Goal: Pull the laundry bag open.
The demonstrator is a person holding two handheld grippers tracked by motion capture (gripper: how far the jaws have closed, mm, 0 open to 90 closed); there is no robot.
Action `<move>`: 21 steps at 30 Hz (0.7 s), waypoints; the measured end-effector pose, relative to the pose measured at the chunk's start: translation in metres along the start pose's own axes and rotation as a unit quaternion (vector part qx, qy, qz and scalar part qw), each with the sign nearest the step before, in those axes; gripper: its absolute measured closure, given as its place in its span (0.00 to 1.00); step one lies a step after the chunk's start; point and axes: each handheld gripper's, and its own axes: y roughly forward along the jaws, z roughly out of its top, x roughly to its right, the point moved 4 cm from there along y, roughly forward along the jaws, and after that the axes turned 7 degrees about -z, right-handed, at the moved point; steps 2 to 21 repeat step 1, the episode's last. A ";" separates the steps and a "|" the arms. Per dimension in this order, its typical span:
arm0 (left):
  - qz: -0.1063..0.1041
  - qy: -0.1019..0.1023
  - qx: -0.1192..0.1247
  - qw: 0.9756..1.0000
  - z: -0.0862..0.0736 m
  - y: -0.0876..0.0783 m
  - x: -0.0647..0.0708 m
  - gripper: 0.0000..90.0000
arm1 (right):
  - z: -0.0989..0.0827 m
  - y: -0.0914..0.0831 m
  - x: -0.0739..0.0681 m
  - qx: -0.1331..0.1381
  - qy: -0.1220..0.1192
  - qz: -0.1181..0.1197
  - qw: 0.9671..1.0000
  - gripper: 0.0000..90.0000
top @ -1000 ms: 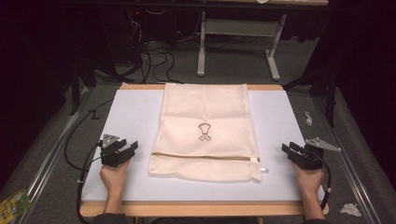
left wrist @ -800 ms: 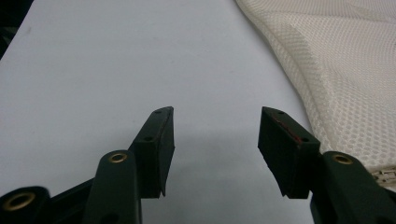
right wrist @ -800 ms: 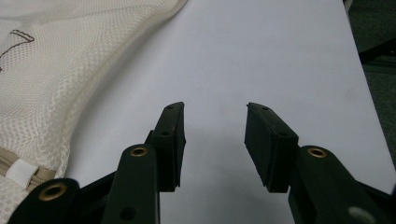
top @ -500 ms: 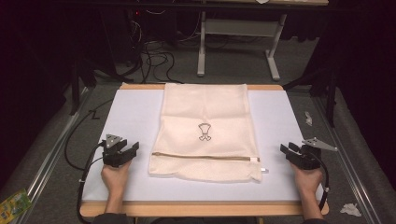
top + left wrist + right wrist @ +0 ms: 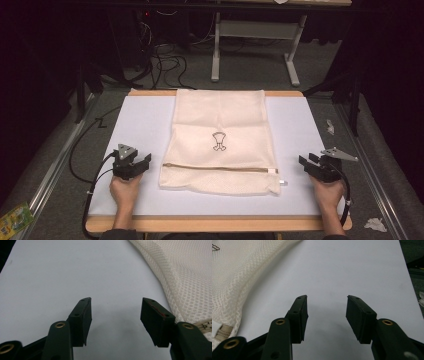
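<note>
Between the two grippers lies the mesh bag (image 5: 220,142), long axis running away from the person. Left gripper (image 5: 142,164) sits just beside its near-left edge, so it's closer; right gripper (image 5: 306,163) is farther off. Both jaws have just been opening, nothing between them.

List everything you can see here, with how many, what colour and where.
mesh bag: one, cream, middle of the table, zipper across its near end
table: one, white top, wooden edge
metal frame: one, grey, on the floor beyond the table
cables: several, black, floor at the far left
left gripper: one, black, left of the bag, jaws open, nothing between them
right gripper: one, black, right of the bag, jaws open, nothing between them
hands: two, near edge
</note>
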 end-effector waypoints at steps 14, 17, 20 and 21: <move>-0.001 0.000 -0.001 1.000 0.000 0.000 0.000 0.47 | 0.000 0.000 0.000 -0.001 0.003 0.001 1.000 0.58; -0.001 0.000 -0.001 1.000 0.000 0.000 0.000 0.47 | 0.000 0.000 0.000 -0.001 0.003 0.001 1.000 0.58; -0.001 0.000 -0.001 1.000 0.000 0.000 0.000 0.47 | 0.000 0.000 0.000 -0.001 0.003 0.001 1.000 0.58; -0.001 0.000 -0.001 1.000 0.000 0.000 0.000 0.47 | 0.000 0.000 0.000 -0.001 0.003 0.001 1.000 0.58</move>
